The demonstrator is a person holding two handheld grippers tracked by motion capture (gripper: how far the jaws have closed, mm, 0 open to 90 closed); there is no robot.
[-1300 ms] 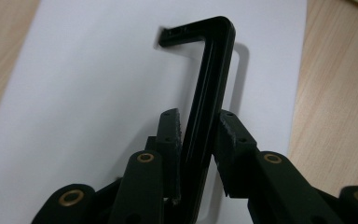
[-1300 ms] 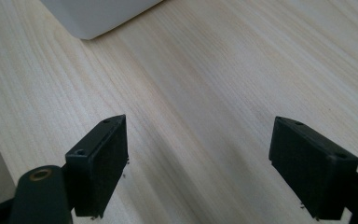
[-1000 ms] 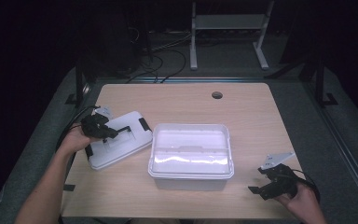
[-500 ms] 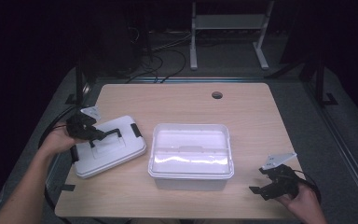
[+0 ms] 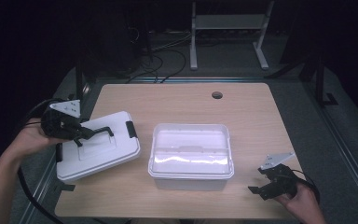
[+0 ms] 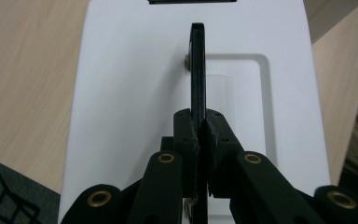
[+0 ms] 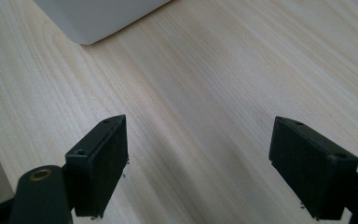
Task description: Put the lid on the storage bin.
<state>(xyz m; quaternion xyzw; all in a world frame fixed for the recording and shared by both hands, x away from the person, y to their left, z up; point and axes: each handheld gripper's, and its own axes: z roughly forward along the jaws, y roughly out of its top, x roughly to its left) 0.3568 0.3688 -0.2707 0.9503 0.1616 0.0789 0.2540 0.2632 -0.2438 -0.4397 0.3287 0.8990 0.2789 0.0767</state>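
Note:
A white lid (image 5: 100, 151) with a black carrying handle (image 5: 98, 132) and black end clips lies at the table's left edge, overhanging it a little. My left gripper (image 5: 81, 135) is shut on that handle (image 6: 197, 70), whose thin bar stands upright between the jaws over the white lid (image 6: 121, 93). An open white plastic box (image 5: 191, 156) sits in the middle of the table. My right gripper (image 5: 261, 190) rests near the front right corner, open, with bare wood between its fingers (image 7: 100, 163). A corner of the white box (image 7: 98, 18) shows at the top there.
The wooden table (image 5: 242, 116) has a round cable hole (image 5: 217, 95) at the back. Beyond the table a white metal frame (image 5: 226, 28) and cables lie on the dark floor. A black cable trails from my left hand off the table's left edge.
My left gripper has pulled the lid by its handle further left, away from the box and toward the table's edge. The right gripper has stayed in place.

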